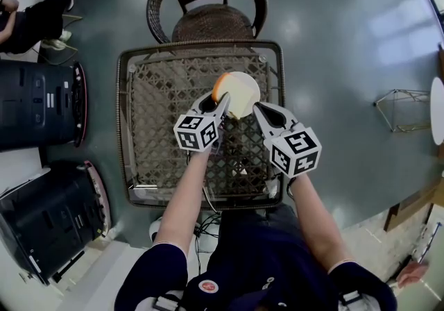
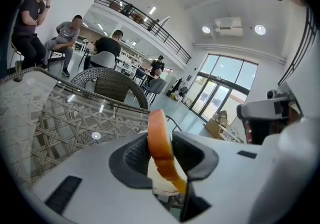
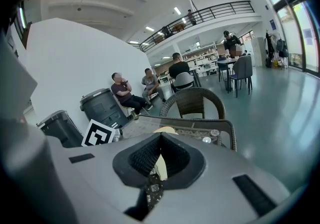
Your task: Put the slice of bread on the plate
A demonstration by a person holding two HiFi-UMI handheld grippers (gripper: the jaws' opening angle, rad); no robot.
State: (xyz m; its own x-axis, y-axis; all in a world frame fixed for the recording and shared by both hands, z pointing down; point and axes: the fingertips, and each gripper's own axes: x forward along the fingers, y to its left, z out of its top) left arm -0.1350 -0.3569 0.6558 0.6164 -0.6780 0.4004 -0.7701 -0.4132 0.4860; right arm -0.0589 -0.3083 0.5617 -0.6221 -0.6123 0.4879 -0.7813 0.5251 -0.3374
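Orange-crusted bread [image 2: 160,143], cream plate [image 1: 244,91], lattice-woven table [image 1: 161,98]

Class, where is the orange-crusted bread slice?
The bread slice sits in the left gripper, head view centre, at the round white plate's left edge.

No words, numbers or brand names can be read. The only signs are black-and-white square markers on the white plastic cube [image 1: 198,131] of the left gripper [image 1: 219,99] and the matching cube [image 1: 296,151] of the right gripper [image 1: 258,107] — coded patterns, not lettering.
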